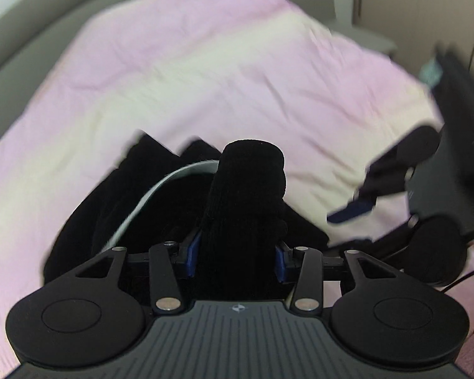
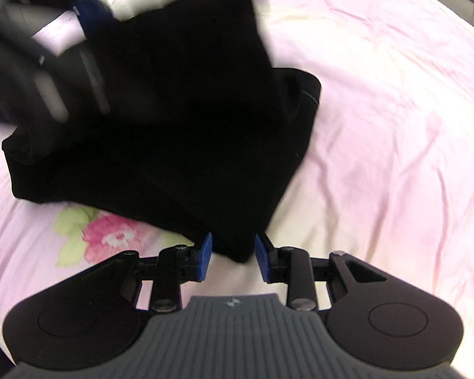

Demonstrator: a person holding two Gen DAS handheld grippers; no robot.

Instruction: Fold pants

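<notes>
Left gripper [image 1: 237, 257] fingers clamp a bunched fold of the pants [image 2: 161, 145] on the bed [image 2: 395, 126]; right gripper [image 2: 232, 254] fingers pinch a corner. Either grip slipping could undo the fold.

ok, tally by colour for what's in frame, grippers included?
Black: 3 - pants, left gripper, right gripper
Pink: 1 - bedsheet
Total: 4
</notes>
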